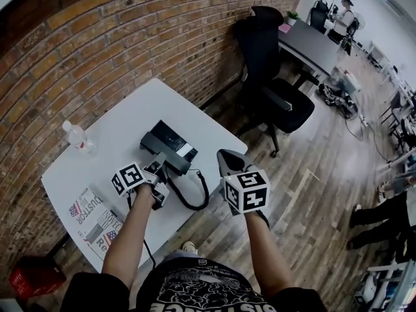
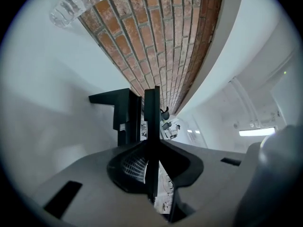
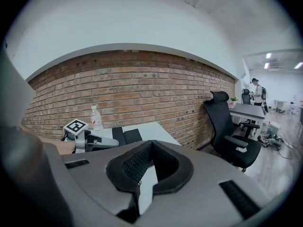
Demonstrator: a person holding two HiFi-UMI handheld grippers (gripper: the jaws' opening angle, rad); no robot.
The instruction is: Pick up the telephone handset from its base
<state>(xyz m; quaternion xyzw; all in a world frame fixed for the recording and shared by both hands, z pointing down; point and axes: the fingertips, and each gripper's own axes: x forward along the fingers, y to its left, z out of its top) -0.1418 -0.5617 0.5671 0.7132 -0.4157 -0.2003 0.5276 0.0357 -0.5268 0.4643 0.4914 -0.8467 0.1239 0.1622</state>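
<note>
The black telephone base [image 1: 170, 142] sits mid-table on the white table [image 1: 140, 106]; in the left gripper view the base [image 2: 120, 111] stands just left of the jaws. My left gripper [image 1: 158, 169] is at the base's near side, shut on the dark handset [image 2: 151, 110], which shows edge-on as a thin upright slab between the pads. A coiled black cord [image 1: 198, 195] loops from there toward the table's front edge. My right gripper [image 1: 229, 163] hovers off the table's right corner, shut and empty [image 3: 150, 144]. From there the left gripper [image 3: 92, 141] is seen beside the base [image 3: 127, 135].
A clear water bottle [image 1: 77, 137] stands at the table's left by the brick wall. A printed paper [image 1: 91, 220] lies at the near left corner. A black office chair [image 1: 273, 77] stands right of the table, a red box [image 1: 31, 275] is on the floor, and a person [image 1: 343, 17] stands far off.
</note>
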